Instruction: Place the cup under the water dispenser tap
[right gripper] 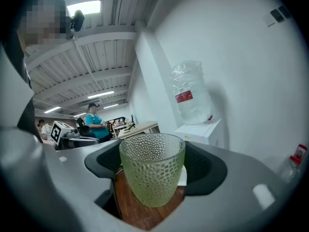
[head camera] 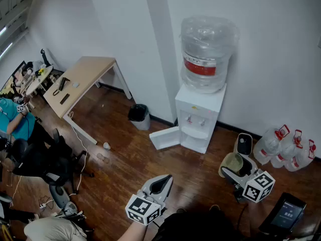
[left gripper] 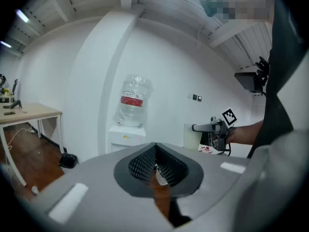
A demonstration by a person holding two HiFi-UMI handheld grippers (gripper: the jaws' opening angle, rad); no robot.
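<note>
A pale green dimpled glass cup [right gripper: 152,178] stands upright between the black pads of my right gripper [right gripper: 152,161], which is shut on it. In the head view the cup [head camera: 229,163] and right gripper [head camera: 236,165] hang above the wood floor, to the right of the white water dispenser [head camera: 199,118] and nearer to me. The dispenser carries a clear bottle [head camera: 205,54], and its taps [head camera: 196,120] sit in a recess on the front. My left gripper [head camera: 161,183] is lower centre, shut, with nothing held; its pads [left gripper: 145,162] meet at the tips.
The dispenser's lower door [head camera: 165,138] hangs open to the left. A black bin [head camera: 139,115] and a wooden desk [head camera: 80,82] stand at the left; several water jugs [head camera: 287,147] line the right wall. A person in teal [head camera: 15,122] and an office chair [head camera: 45,162] sit far left.
</note>
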